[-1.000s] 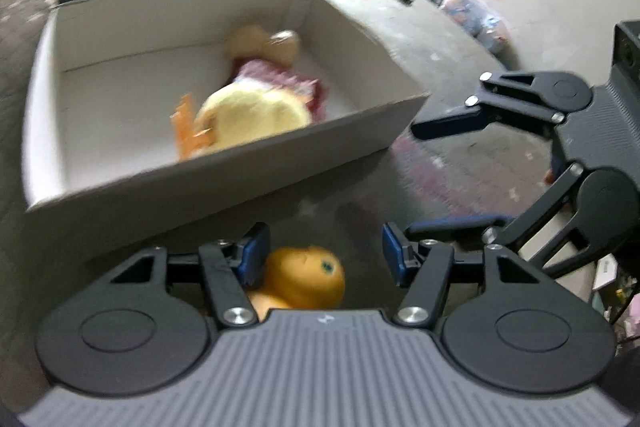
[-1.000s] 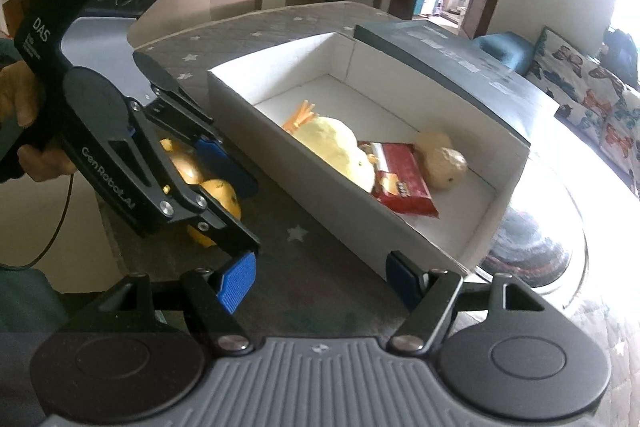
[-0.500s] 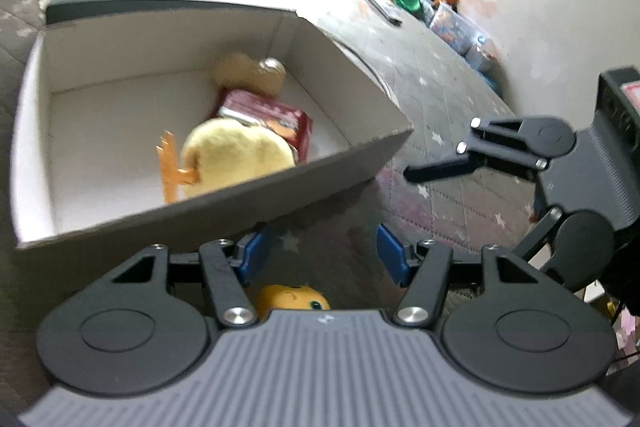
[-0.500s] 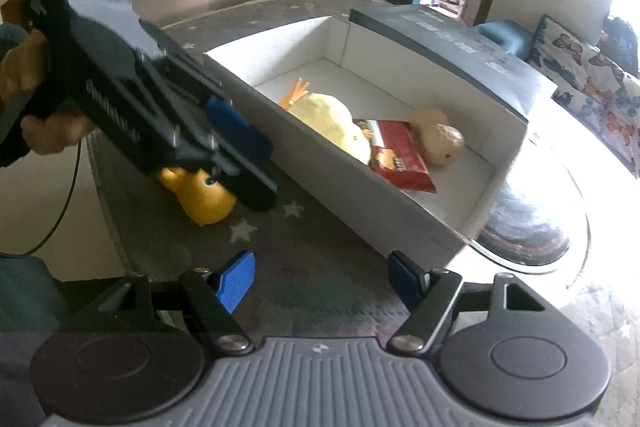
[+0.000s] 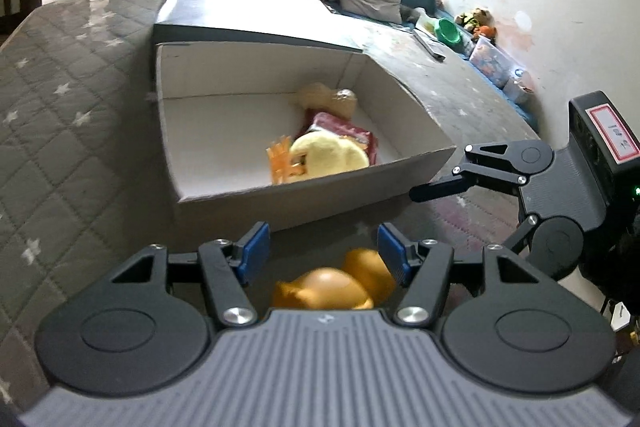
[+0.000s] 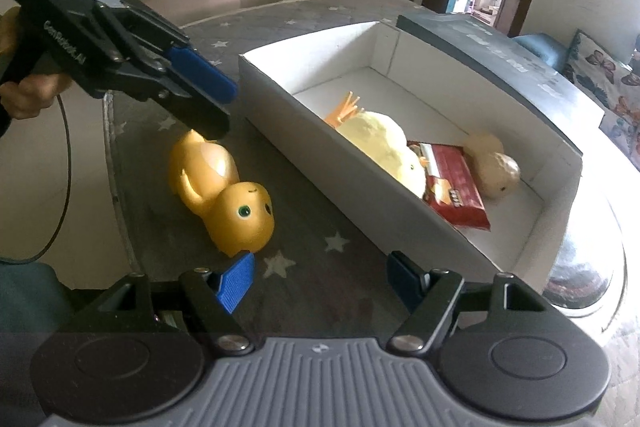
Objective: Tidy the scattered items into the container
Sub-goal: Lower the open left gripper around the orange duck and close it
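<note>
An orange-yellow plastic duck toy (image 6: pixel 220 187) lies on its side on the star-patterned table cover, just outside the white box (image 6: pixel 320 163). My left gripper (image 6: pixel 218 105) hovers above the toy's tail end with its jaws apart and nothing between them. In the left wrist view the toy (image 5: pixel 332 287) shows below the left gripper (image 5: pixel 322 251), blurred. My right gripper (image 6: pixel 320 277) is open over the cover, its left fingertip close to the toy's head. The box (image 5: pixel 312 187) holds a yellow plush chick (image 6: pixel 380 139), a red snack packet (image 6: pixel 452 183) and a beige potato-like lump (image 6: pixel 496 163).
The box's dark lid (image 6: pixel 500 51) stands along its far side. One finger (image 5: pixel 448 185) of my right gripper reaches in by the box's near corner. The round table's edge (image 6: pixel 116 195) runs just left of the toy. A hand (image 6: pixel 28 95) holds the left gripper.
My left gripper has lifted off the duck toy and moved towards the box. The toy, earlier between its fingers, now lies alone on the cover. The right gripper has barely shifted.
</note>
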Tool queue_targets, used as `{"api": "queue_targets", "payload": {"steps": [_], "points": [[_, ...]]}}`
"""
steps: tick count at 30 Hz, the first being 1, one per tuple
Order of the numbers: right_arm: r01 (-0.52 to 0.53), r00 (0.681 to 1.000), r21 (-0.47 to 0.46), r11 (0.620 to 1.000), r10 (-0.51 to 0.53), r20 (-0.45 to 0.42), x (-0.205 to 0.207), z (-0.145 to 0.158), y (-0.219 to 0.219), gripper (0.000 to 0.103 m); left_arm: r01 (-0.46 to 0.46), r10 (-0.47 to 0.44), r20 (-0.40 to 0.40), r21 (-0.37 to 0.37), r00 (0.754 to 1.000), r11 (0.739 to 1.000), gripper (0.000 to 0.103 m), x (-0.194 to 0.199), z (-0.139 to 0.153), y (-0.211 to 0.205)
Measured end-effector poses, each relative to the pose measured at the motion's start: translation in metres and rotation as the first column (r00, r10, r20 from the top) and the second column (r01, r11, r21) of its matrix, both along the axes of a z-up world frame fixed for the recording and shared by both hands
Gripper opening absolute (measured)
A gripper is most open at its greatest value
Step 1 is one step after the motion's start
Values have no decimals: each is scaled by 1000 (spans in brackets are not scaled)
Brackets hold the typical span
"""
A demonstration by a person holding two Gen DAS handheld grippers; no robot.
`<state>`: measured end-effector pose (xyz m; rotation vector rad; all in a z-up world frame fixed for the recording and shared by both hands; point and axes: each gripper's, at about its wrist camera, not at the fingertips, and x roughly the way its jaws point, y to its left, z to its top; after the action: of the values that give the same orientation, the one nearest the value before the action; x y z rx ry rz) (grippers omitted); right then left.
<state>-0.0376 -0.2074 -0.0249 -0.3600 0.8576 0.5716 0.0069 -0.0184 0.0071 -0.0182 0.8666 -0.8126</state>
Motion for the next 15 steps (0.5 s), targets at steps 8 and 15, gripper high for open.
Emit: {"api": "queue_targets", "payload": {"steps": [8, 15], "points": [[-73, 997, 3, 997, 73, -7, -5, 0, 12, 75, 3, -2, -51, 19, 999, 1000, 61, -10, -12, 13], [-119, 993, 11, 993, 119, -9, -2, -4, 30, 71, -1, 2, -102, 7, 995, 1000, 61, -10, -22, 14]]}}
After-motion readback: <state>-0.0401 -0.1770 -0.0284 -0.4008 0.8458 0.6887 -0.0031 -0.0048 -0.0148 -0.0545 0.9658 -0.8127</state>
